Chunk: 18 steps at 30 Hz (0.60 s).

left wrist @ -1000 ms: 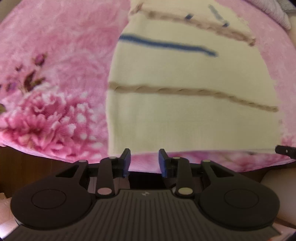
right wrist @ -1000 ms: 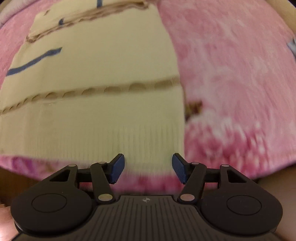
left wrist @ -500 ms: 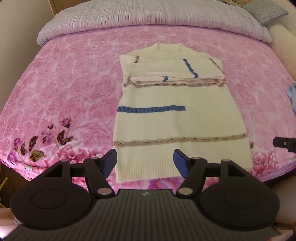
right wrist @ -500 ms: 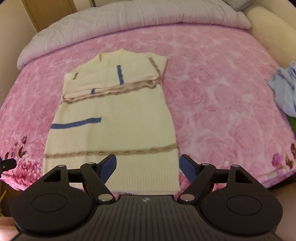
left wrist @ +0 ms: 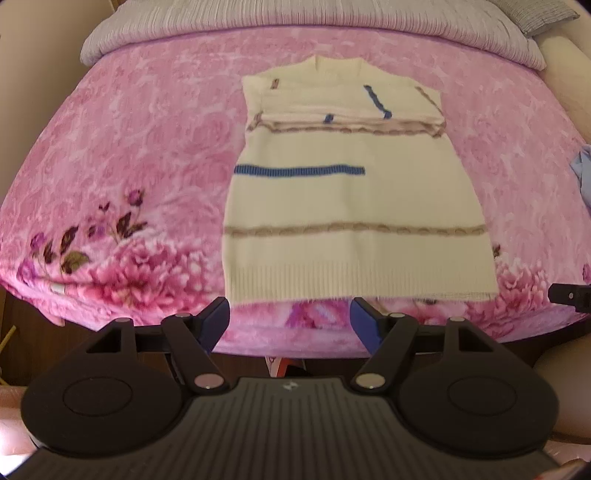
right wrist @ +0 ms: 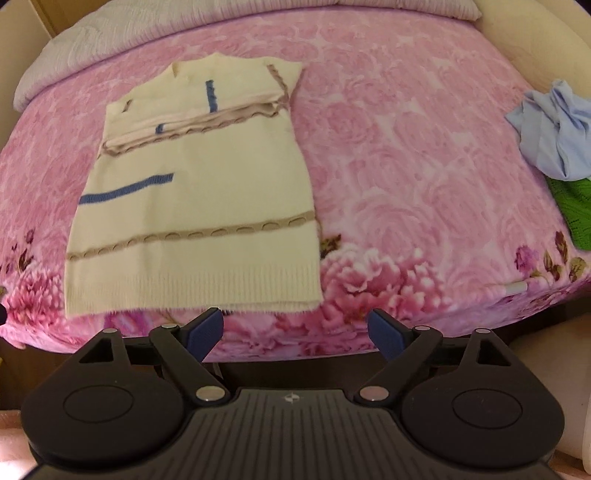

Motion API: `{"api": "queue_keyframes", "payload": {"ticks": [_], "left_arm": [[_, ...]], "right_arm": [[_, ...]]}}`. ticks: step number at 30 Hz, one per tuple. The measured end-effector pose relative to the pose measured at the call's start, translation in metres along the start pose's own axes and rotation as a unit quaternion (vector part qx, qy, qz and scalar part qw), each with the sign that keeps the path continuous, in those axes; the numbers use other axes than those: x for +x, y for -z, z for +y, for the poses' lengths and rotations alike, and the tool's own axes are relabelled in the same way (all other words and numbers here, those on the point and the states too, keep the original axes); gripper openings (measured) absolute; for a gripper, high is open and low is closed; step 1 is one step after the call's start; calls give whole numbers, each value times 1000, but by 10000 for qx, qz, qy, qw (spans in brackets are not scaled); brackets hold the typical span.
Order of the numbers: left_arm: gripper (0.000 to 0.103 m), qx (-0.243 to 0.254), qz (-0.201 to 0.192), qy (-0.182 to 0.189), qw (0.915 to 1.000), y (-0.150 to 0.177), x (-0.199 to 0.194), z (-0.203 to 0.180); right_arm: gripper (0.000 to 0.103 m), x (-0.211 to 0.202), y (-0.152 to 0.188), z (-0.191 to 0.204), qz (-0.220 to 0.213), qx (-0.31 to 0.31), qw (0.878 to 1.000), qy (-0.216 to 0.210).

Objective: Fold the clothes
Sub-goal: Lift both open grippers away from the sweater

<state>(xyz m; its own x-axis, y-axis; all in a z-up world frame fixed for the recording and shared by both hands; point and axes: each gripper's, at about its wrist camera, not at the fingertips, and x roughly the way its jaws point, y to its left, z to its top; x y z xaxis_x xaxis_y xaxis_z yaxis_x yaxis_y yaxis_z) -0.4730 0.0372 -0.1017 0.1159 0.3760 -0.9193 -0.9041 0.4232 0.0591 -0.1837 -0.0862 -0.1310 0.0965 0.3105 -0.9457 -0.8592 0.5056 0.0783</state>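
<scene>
A cream knitted sweater [left wrist: 354,206] with blue and tan stripes lies flat on the pink floral blanket [left wrist: 140,155], its sleeves folded across the chest near the collar. The right wrist view shows the same sweater [right wrist: 195,218] left of centre. My left gripper [left wrist: 290,319] hangs above the bed's near edge, just short of the ribbed hem; its jaws are opening with nothing between them. My right gripper [right wrist: 295,330] hovers off the hem's right corner, jaws also opening and empty. The right gripper's tip [left wrist: 569,295] pokes into the left wrist view at the right edge.
A crumpled light blue garment [right wrist: 554,129] and a green knit piece [right wrist: 576,214] lie at the bed's right side. A grey quilt [left wrist: 295,22] is bunched along the far end. Dark wood bed frame [left wrist: 22,332] runs below the blanket's near edge.
Both grippers have risen and pulled back from the sweater's hem, so the whole sweater and bed are in view. Both sets of jaws have spread wider.
</scene>
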Motion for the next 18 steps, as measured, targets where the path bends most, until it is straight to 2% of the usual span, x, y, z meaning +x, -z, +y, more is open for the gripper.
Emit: {"api": "queue_keyframes", "payload": {"ticks": [8,18], "left_arm": [[69,30,136,-39,9999,15,-2,-2],[70,65,146,18,9999,11,3,-7]], "right_arm": [[88,-3,11,6,80,-154,9998,-45],[88,-3,15,0,96,-132,9999,27]]}}
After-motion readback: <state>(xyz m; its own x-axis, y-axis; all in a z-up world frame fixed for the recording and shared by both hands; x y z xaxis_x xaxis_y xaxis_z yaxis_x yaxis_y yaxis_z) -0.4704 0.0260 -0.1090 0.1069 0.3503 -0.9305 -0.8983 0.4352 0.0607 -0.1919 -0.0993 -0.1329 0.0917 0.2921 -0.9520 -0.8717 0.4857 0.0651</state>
